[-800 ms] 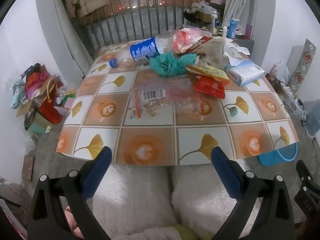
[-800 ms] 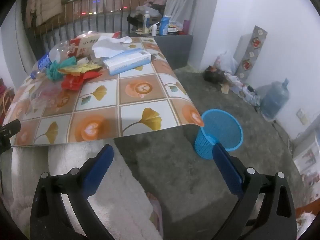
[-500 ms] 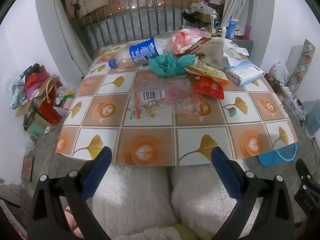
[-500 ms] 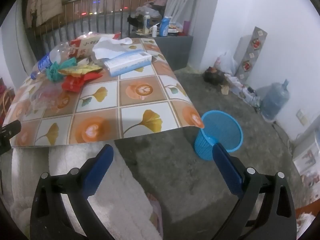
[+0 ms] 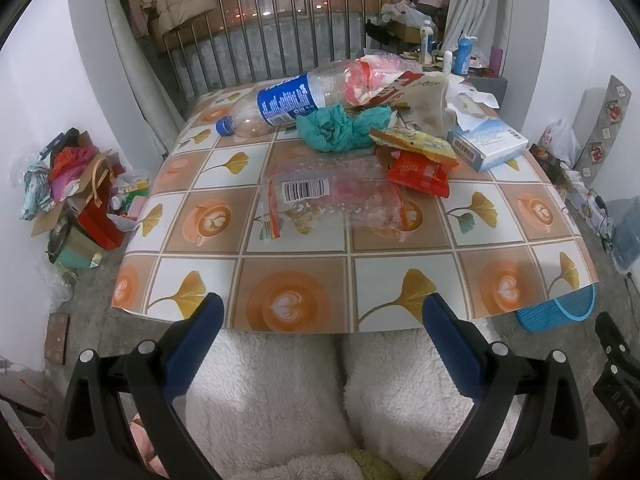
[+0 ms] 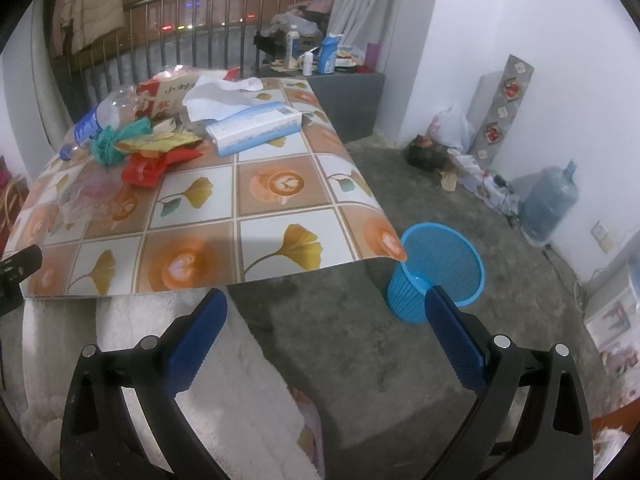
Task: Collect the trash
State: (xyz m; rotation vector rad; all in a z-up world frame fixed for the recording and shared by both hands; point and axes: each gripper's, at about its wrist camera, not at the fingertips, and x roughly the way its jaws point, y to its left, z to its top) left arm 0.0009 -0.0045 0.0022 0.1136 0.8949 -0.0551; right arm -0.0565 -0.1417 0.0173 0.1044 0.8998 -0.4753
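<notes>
Trash lies heaped on the far half of a table with a flower-patterned cloth: a clear bottle with a blue label, a teal crumpled bag, a red wrapper, a yellow wrapper, a clear bag with a barcode and a tissue box. A blue mesh bin stands on the floor by the table's right corner. My left gripper hangs open before the table's near edge. Over the floor, my right gripper is open too, holding nothing.
White fluffy legs of the person lie under the left gripper. Bags and boxes pile up on the floor left of the table. A water jug and clutter line the right wall. A metal railing runs behind the table.
</notes>
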